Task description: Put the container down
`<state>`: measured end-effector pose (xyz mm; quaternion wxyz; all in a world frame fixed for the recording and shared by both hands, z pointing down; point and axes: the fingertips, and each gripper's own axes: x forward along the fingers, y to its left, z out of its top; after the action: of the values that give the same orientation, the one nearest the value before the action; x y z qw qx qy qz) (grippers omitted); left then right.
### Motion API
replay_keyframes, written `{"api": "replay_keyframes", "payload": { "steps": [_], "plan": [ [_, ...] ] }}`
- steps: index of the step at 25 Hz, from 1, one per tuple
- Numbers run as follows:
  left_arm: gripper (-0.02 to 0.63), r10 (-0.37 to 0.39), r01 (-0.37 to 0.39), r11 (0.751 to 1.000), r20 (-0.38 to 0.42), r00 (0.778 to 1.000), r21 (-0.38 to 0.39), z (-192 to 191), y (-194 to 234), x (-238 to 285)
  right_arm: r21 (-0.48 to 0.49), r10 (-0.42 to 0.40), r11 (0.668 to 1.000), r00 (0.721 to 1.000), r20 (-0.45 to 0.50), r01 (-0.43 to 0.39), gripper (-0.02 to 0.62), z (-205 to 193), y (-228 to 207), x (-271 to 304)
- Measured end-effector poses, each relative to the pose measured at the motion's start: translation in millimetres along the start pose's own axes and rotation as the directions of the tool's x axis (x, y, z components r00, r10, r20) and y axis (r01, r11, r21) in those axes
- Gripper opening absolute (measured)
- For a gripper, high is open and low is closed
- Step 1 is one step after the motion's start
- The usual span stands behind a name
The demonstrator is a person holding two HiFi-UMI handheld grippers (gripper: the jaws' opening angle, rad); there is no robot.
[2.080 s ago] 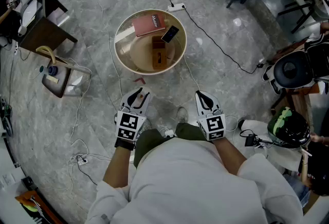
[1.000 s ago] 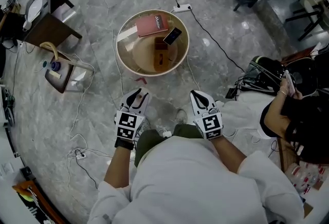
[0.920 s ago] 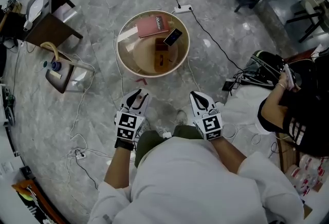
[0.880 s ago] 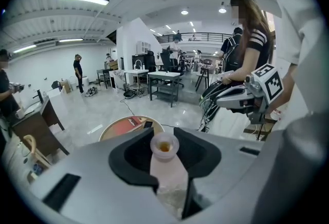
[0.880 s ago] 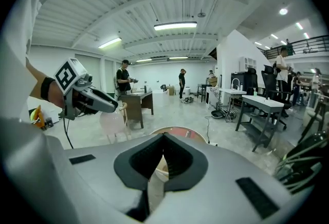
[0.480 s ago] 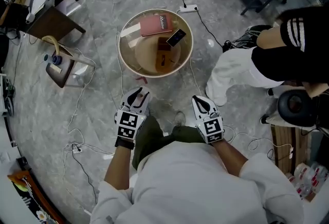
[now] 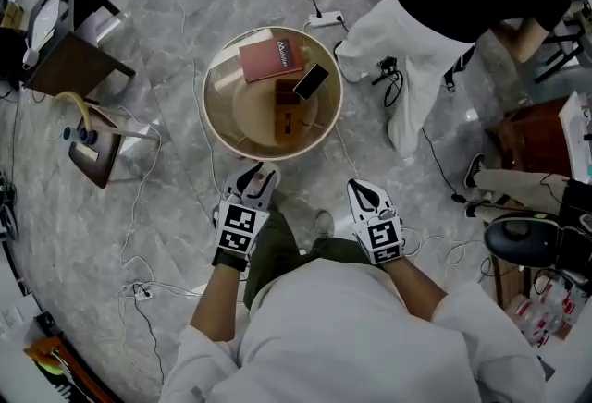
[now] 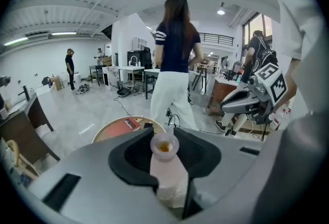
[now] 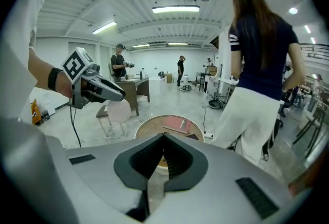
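Left gripper [image 8: 163, 135] clamped on the pale translucent container [image 8: 167, 174], held in the air near the round table [image 7: 248, 115]. Right gripper [image 9: 163, 140] jaws together, nothing between them.

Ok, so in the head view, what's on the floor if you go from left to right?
Small brown stand → round wooden table → a passer-by's white trousers → brown cabinet.

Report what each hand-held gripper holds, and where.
Left hand-held gripper: pale pink translucent plastic bottle, gripped on its body below the open neck. Right hand-held gripper: nothing.
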<state>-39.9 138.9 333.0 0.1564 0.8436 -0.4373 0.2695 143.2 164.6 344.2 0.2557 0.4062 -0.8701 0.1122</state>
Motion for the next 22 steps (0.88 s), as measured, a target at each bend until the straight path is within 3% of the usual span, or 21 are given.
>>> {"api": "replay_keyframes", "payload": {
  "steps": [13,17,22],
  "plan": [
    [0.124,-0.139,0.141,0.985,-0.028,0.990,0.100,13.3,114.0,70.7,0.055,-0.113,0.992,0.991,-0.075,0.117,0.023,54.5,3.7,120.3],
    [0.124,-0.165,0.167,0.981,-0.034,0.986,0.101,8.2,129.2,105.1,0.050,-0.102,0.993,0.991,-0.083,0.107,0.023,49.5,-5.8,155.5],
    [0.124,-0.143,0.146,0.986,-0.044,0.989,0.085,-13.8,148.4,154.9,0.077,-0.037,0.996,0.994,-0.104,0.045,0.023,26.3,-22.1,207.3]
  ]
}}
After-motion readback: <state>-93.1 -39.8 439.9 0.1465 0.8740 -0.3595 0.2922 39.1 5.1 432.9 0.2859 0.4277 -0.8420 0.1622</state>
